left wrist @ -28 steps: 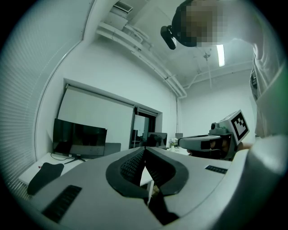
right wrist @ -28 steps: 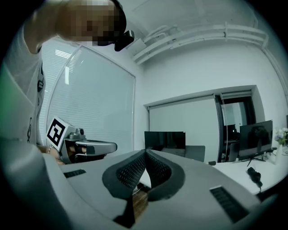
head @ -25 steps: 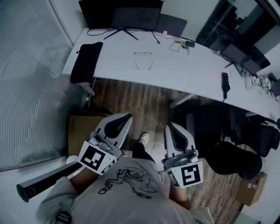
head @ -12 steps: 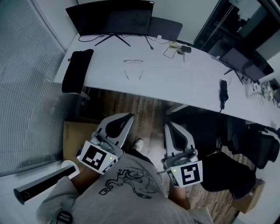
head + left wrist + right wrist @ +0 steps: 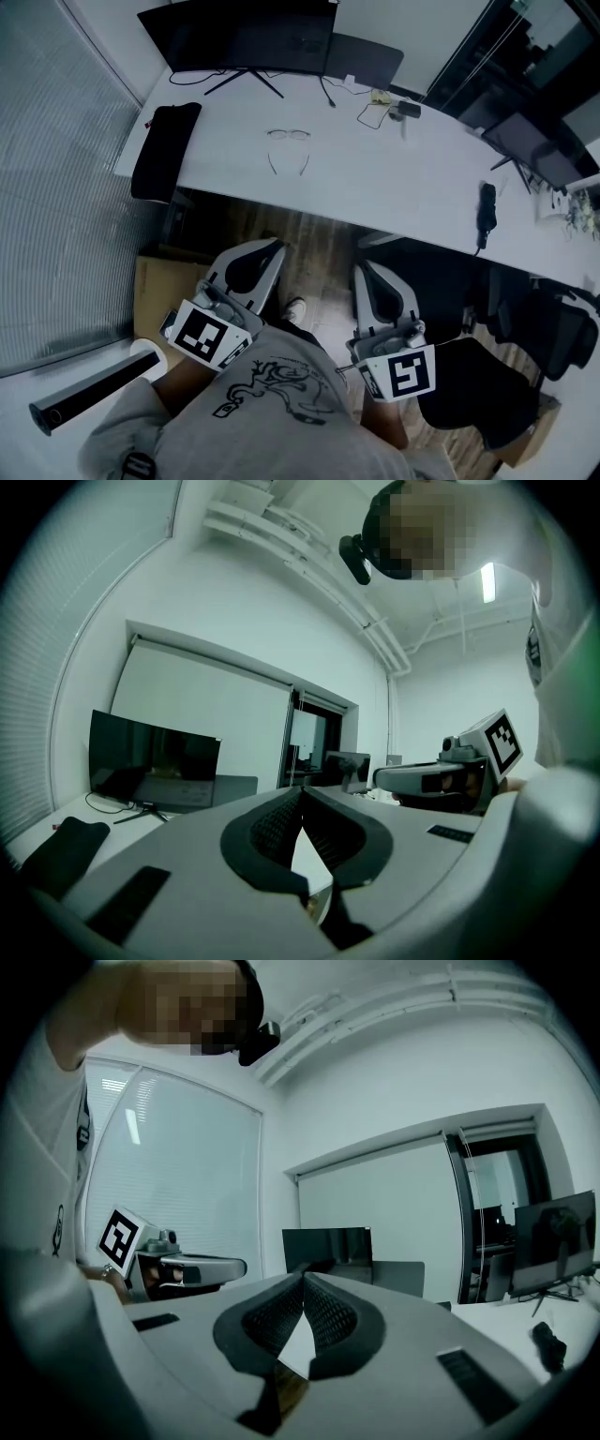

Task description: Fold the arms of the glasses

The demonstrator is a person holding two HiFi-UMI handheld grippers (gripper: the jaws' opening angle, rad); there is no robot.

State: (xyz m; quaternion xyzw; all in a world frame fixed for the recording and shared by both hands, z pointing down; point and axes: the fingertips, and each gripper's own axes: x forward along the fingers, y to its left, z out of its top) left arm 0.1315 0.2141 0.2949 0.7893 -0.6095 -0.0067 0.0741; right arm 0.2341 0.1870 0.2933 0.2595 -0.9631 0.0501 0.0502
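On the white counter (image 5: 394,178), in front of the monitor (image 5: 239,33), the glasses (image 5: 288,148) lie with both arms spread open toward the near edge. The left gripper (image 5: 274,249) and the right gripper (image 5: 364,271) hang side by side over the wood floor (image 5: 309,234), well apart from the glasses. Each has its jaws closed together with nothing between them.

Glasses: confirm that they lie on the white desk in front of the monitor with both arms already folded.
One detail is wrong: the arms are not folded. The head view shows the glasses lying on the white desk in front of the monitor with both arms spread open, pointing toward the desk's near edge.
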